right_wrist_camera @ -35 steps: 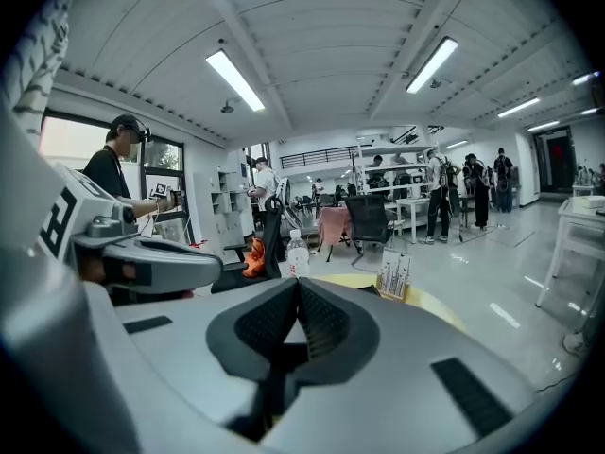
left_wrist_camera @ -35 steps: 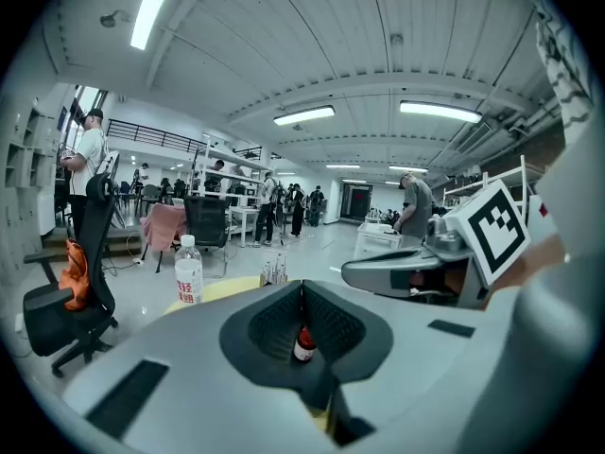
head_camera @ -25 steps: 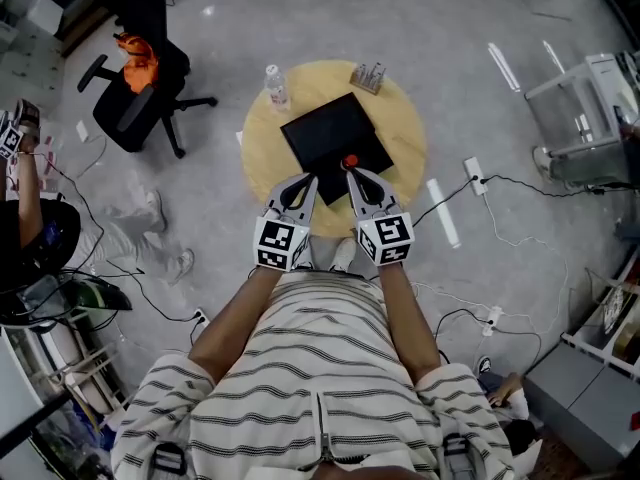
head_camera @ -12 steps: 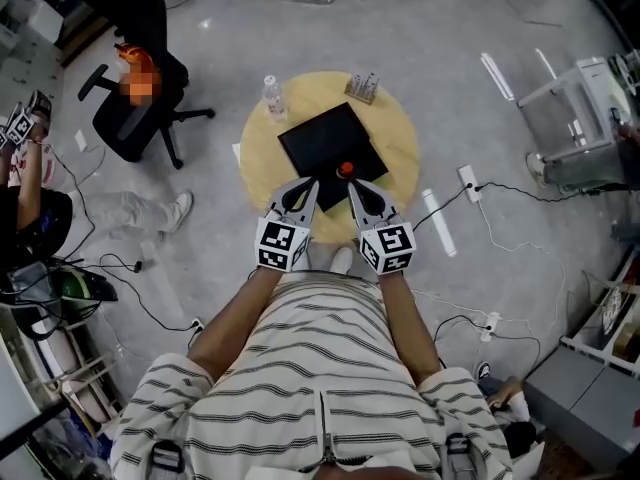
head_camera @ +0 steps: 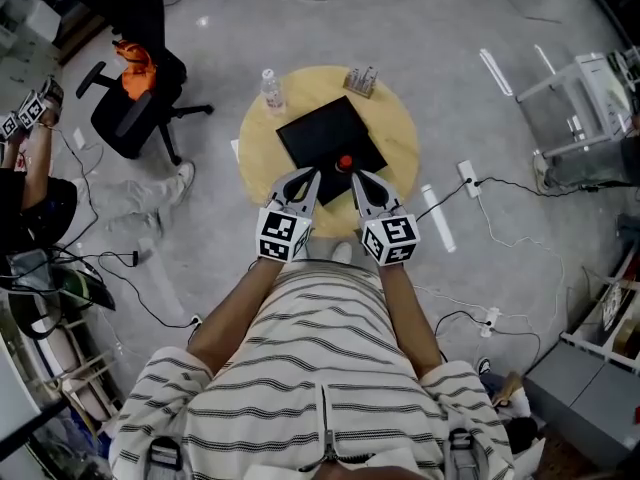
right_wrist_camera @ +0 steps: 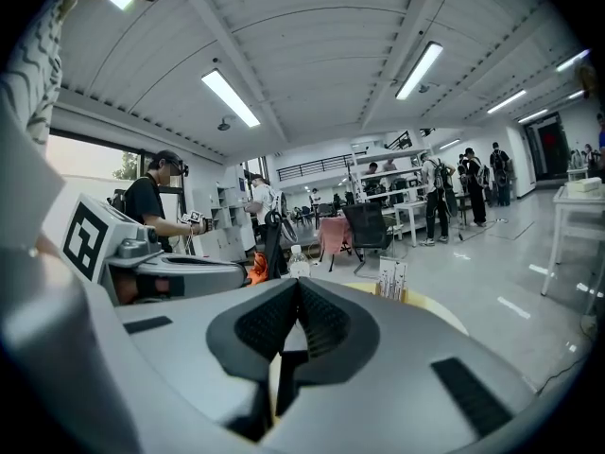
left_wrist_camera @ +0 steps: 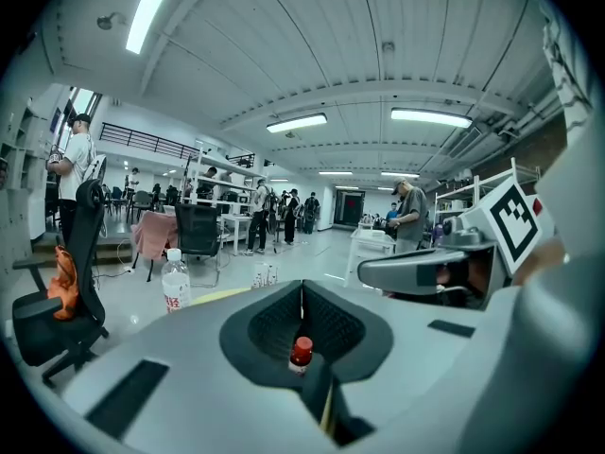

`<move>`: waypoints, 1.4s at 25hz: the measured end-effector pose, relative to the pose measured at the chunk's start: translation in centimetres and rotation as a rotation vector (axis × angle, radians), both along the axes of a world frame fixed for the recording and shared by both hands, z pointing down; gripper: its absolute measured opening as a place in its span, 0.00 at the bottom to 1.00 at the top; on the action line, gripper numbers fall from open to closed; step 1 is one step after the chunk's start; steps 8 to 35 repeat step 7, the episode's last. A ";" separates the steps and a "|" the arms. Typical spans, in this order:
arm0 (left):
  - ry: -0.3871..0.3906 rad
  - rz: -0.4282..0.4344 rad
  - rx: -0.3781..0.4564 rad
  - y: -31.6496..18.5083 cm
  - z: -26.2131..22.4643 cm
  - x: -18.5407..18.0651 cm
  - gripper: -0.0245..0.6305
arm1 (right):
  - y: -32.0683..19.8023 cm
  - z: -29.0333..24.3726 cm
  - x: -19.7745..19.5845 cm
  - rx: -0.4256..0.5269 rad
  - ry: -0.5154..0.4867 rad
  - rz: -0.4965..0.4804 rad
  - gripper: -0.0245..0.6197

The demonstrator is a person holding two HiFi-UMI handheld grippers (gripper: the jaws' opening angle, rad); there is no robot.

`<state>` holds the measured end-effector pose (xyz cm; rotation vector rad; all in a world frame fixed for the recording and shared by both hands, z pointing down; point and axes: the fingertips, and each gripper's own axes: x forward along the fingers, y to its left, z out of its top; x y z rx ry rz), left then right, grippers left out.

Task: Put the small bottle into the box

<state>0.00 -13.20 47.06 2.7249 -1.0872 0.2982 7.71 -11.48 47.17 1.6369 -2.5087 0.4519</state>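
Plainly, both hand-held grippers (head_camera: 308, 174) (head_camera: 357, 175) closed, nothing held

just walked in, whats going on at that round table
A person holds a two-jaw gripper in each hand at a round table. The left gripper and right gripper are both shut and empty. The small bottle, red-capped, stands untouched between their tips at the near corner of the black box.
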 end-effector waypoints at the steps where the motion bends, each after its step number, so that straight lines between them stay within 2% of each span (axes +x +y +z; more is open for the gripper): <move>1: 0.001 0.000 0.001 0.0 0.0 0.0 0.07 | -0.1 0.0 0.0 0.002 -0.003 0.002 0.07; 35: 0.009 -0.014 -0.001 -0.9 0.0 -0.5 0.07 | -0.7 -0.1 -0.1 0.007 -0.004 0.002 0.07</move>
